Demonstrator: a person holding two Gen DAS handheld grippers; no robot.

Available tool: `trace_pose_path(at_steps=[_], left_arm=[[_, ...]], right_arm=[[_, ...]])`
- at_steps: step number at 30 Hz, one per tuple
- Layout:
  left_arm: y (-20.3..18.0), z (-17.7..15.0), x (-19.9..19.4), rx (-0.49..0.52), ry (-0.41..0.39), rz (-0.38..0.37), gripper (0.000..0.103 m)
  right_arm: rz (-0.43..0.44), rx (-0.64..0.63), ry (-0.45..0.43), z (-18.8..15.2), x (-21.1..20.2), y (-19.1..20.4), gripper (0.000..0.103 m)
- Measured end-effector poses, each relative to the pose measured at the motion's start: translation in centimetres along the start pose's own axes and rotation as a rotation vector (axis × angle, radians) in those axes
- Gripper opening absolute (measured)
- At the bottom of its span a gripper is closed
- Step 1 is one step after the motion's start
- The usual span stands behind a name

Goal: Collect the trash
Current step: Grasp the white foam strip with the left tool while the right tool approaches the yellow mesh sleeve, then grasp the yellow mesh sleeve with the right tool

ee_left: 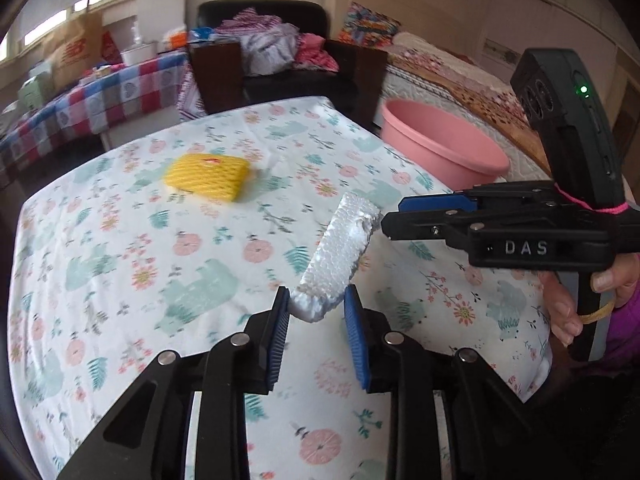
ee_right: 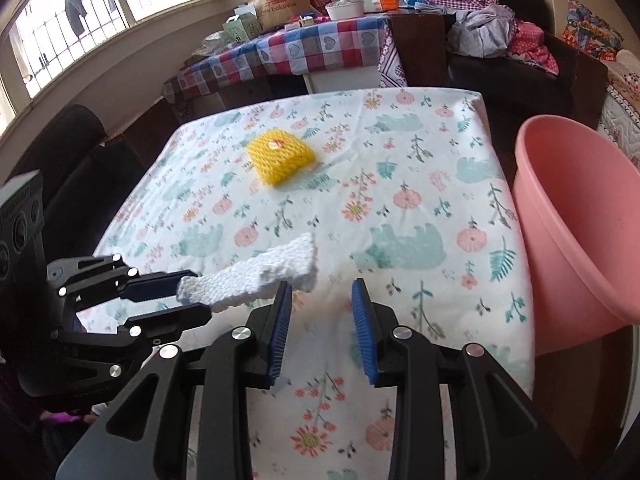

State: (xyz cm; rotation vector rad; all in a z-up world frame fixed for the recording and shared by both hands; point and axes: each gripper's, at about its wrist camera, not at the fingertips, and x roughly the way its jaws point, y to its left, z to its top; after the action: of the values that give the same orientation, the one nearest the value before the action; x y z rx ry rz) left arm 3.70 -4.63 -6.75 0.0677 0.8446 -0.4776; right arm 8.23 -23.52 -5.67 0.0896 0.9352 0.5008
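Little of the clearing looked done. The pink basin (ee_right: pixel 576 224) stood just off the right edge of the flowered table (ee_right: pixel 420 184), and what showed of its inside held nothing, though its bottom was out of sight. Two bits of trash were still out: a yellow foam net (ee_right: pixel 280 156) lying on the table well beyond the basin's near side, toward the far end, and a white styrofoam strip (ee_left: pixel 340 248).

That strip was off the cloth, slanting up toward the basin side. The left gripper (ee_left: pixel 317 312) had its jaws clamped on the strip's near end, the blue pads (ee_left: pixel 282 320) pressing it from both sides. The right gripper (ee_right: pixel 322 308) hovered over the table between the strip and the basin, jaws apart and holding nothing; the strip's free end lay just beside its left pad, and I couldn't tell whether they touched.

I judged the strip still had to go into the basin, then the yellow net.
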Motion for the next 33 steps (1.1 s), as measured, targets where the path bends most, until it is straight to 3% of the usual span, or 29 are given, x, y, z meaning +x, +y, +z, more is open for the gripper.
trace_pose_path(at_steps=[9,11,18,27,33], left_arm=[[4.8,-1.9,-4.6,-0.211,-0.108,0.091,0.027],[5.8,-2.5,-5.3,-0.259,-0.119,0.106,0.027],[8.3,-3.8,-5.6,-0.337,-0.105,0.145,0.027],[9.3,-4.4,-5.9,-0.375,-0.12,0.138,0.027],[9.3,-4.4,-6.1,-0.387,-0.127,0.135,0.027]], right_arm=[[0.074,-0.005,-0.008,4.2,3.7,1.9,0.032],[0.072,-0.011,0.0,5.1,4.9,2.5,0.046],[0.012,-0.139,-0.02,7.5,7.8,5.9,0.048],[-0.168,-0.308,0.013,8.7,12.1,8.0,0.048],[-0.199,-0.309,0.019,8.4,12.3,7.7,0.024]])
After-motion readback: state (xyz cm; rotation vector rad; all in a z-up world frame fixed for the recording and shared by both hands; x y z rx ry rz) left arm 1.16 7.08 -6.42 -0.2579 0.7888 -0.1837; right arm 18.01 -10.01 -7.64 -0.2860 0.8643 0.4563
